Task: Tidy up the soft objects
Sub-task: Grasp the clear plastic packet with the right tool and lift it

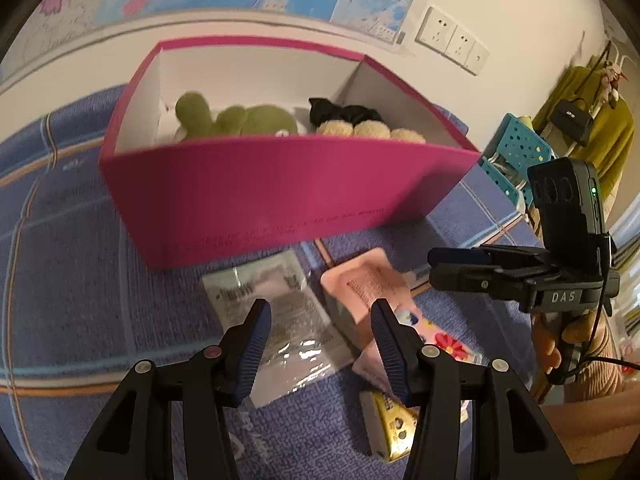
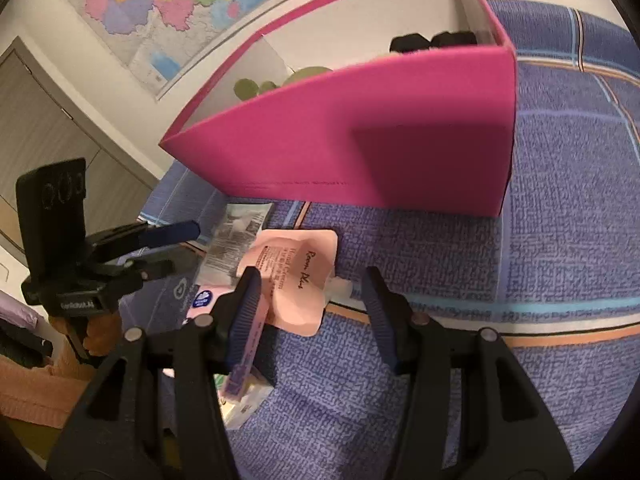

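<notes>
We judged the likeliest slip to be a double pick – on the blue checked bedspread (image 1: 80,280), in front of the magenta box (image 1: 280,192), the flat sachets lay overlapping, so a jaw closing on one edge could drag its neighbour along or pinch only slick film and lose it. Starting at the left, the left gripper (image 1: 320,336) hung with its jaws apart and nothing between the pads; the clear plastic packet (image 1: 276,312) lay below and just ahead of its left finger, with the pink hand-cream sachet (image 1: 360,284) just beside that packet, under its right finger, so a straight descent risked straddling both. A small yellow packet (image 1: 390,428) sat close under the same finger and might be knocked. Further right, the right gripper (image 2: 308,300) also stood unclenched and empty – its left finger (image 2: 248,300) reached over the near edge of the pink sachet, whether touching it we could not tell, while its right finger was over bare cloth, apart from the sachet. Both tools were aimed at the same small heap, so we thought they might collide. In the box already lay a green plush toy (image 1: 240,120) and, to its right, a cream and black plush (image 1: 360,124); the box's near wall stood close enough to be nudged.
</notes>
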Motion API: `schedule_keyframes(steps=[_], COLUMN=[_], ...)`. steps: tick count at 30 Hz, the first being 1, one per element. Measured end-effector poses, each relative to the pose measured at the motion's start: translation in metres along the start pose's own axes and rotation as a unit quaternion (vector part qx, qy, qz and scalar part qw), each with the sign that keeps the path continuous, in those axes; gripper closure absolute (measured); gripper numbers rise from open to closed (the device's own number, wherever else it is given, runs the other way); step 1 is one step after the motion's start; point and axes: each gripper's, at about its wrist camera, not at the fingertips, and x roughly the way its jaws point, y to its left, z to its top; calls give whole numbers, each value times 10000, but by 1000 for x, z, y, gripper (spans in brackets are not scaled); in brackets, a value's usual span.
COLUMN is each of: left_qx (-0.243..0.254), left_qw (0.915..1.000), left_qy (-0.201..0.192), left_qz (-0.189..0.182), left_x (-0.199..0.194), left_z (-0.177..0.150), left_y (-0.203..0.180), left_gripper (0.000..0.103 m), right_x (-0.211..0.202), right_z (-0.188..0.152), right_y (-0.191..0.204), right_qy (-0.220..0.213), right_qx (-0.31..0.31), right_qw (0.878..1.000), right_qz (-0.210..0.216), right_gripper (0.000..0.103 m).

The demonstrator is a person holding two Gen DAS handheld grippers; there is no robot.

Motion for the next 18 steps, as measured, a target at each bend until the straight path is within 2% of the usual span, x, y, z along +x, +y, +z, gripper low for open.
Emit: schedule_keyframes(steps=[4, 7, 9, 14, 18], left_qx=[-184, -105, -84, -78, -106], left_qw=[9996, 9996, 9989, 9980, 9981], left_qy=[52, 87, 136, 322, 282], left_qz=[-194, -254, -435, -529, -535], left_x=[2, 5, 10, 27, 21], left_z=[-3, -1, 2, 8, 5], left_y=[5, 0, -3, -7, -4], left_gripper=[50, 50, 50, 50, 50], right_x=[6, 10, 12, 13, 9], right_z=[3, 3, 2, 0, 5], right_y=[-3, -6, -6, -8, -1], right_qy=[26, 77, 102, 115, 51], right_qx=[76, 128, 148, 214, 113], right_qw=[10000, 9999, 9998, 9997, 9999], right_qz=[-32, -53, -47, -68, -19], right_gripper=[49, 49, 49, 49, 49])
